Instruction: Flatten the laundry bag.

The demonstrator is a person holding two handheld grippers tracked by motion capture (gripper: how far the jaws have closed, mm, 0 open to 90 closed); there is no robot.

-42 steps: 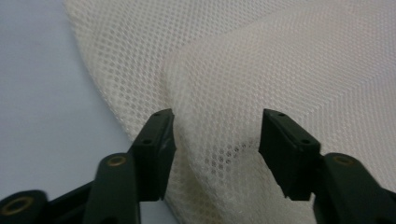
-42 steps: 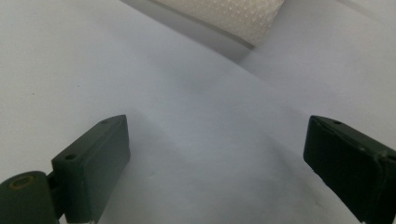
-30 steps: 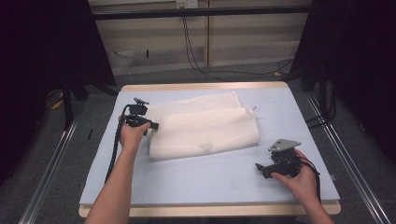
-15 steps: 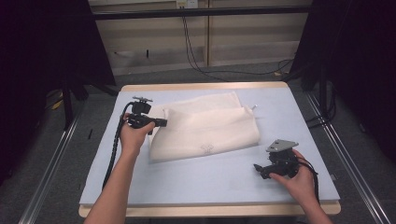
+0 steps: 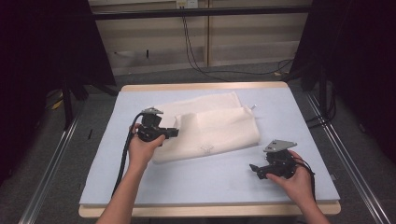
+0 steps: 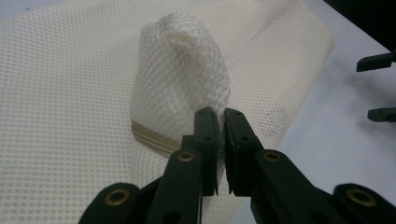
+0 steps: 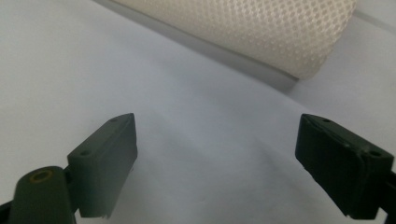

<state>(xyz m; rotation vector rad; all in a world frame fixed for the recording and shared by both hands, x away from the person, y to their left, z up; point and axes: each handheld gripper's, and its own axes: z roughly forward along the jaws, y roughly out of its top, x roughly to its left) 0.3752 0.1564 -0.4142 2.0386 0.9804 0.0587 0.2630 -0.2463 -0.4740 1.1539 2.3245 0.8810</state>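
A white mesh bag [image 5: 210, 128] lies on the middle of the light blue mat [image 5: 196, 179]. My left gripper [image 5: 175, 133] is shut on the bag's left edge and holds it lifted over the rest of the cloth. In the left gripper view the jaws [image 6: 220, 123] pinch a raised fold of mesh [image 6: 182, 79], with a tan zipper band [image 6: 149, 140] beside them. My right gripper [image 5: 256, 170] rests open near the front right, clear of the bag. Its jaws [image 7: 217, 158] have just been closing a little with only mat between them. The bag's edge [image 7: 261, 28] lies beyond.
The mat covers a wooden table whose front edge [image 5: 196, 211] is near the person's forearms. Metal rails [image 5: 51, 158] run along both sides on the floor. A black cable [image 5: 123, 158] trails from the left gripper. The right gripper's fingertips [image 6: 377, 61] appear far off in the left gripper view.
The left gripper has moved right and slightly up, pulling the bag's left edge over the cloth. The right hand has stayed almost in place.
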